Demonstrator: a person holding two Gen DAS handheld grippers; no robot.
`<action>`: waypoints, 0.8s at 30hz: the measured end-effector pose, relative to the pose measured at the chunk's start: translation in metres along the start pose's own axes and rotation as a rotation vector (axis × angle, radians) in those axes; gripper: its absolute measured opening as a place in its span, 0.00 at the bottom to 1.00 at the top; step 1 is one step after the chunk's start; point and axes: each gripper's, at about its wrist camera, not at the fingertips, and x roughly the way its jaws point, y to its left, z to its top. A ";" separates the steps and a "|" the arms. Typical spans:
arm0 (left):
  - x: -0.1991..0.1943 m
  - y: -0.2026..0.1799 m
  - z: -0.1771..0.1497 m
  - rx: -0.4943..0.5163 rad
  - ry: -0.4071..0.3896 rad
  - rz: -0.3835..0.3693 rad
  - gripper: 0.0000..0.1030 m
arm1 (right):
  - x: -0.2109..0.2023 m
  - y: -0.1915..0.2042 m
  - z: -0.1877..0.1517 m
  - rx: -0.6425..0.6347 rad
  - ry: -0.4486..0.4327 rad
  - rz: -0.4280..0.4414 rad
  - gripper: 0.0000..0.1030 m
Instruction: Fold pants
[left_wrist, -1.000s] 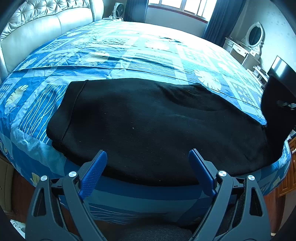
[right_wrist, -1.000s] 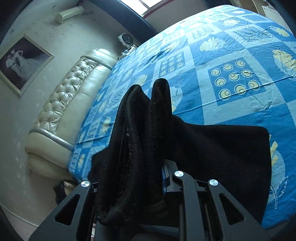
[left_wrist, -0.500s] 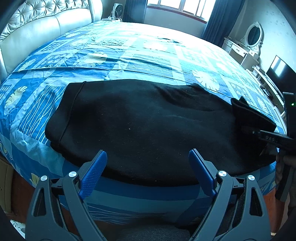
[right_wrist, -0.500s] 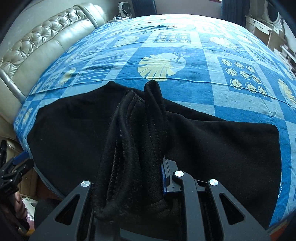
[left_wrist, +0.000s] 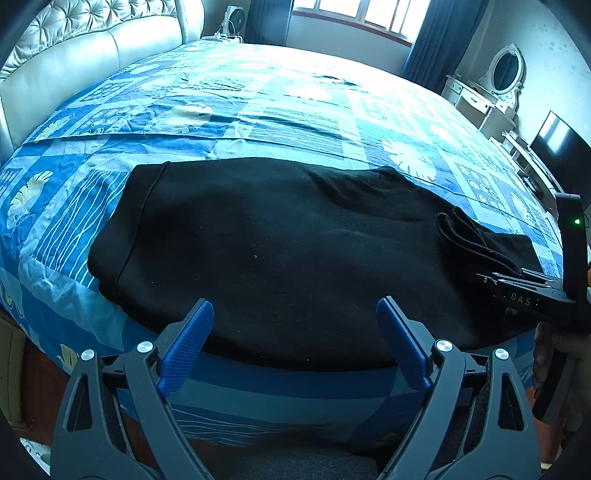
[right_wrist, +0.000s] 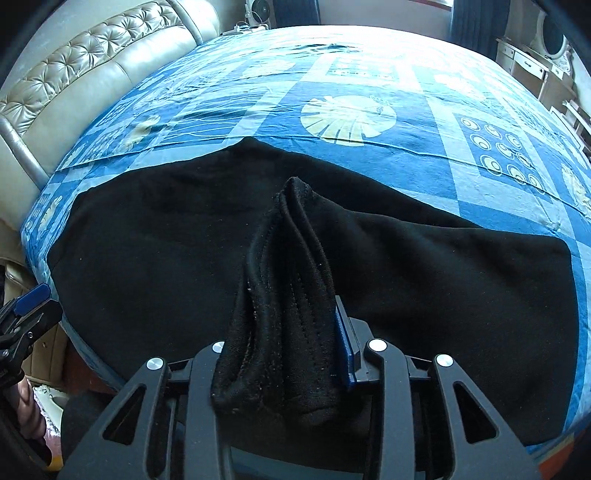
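The right tool (right_wrist: 291, 354) has a bunched fold of the black pants (right_wrist: 258, 240) between its jaws, which have just been opening; the cloth still fills the gap, touching the blue pad on the right side, and whether the pads still press on it cannot be told. The bunch rises ahead of this tool as a narrow ridge with stitched seams, tilted slightly left, and its tip lies on the flat part of the pants beyond. The left tool (left_wrist: 295, 339) stands wide, with nothing between its blue pads (left_wrist: 186, 345), hovering just short of the near edge of the pants. Ahead of it the pants spread dark and flat across the bed (left_wrist: 258, 110), on a blue patterned cover, reaching from far left of the tool to the right, where the other tool enters. Beyond the bed are a padded headboard (left_wrist: 92, 40) to the left and a window (left_wrist: 354, 14) ahead.
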 end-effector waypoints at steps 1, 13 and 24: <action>0.000 0.000 0.000 0.000 0.001 0.000 0.87 | 0.000 0.001 0.000 0.007 0.001 0.015 0.41; 0.001 -0.002 -0.001 0.004 0.003 -0.003 0.87 | 0.004 0.026 -0.005 -0.016 0.012 0.059 0.42; 0.002 -0.003 -0.002 0.006 0.005 -0.003 0.87 | 0.005 0.038 -0.007 -0.015 0.007 0.062 0.50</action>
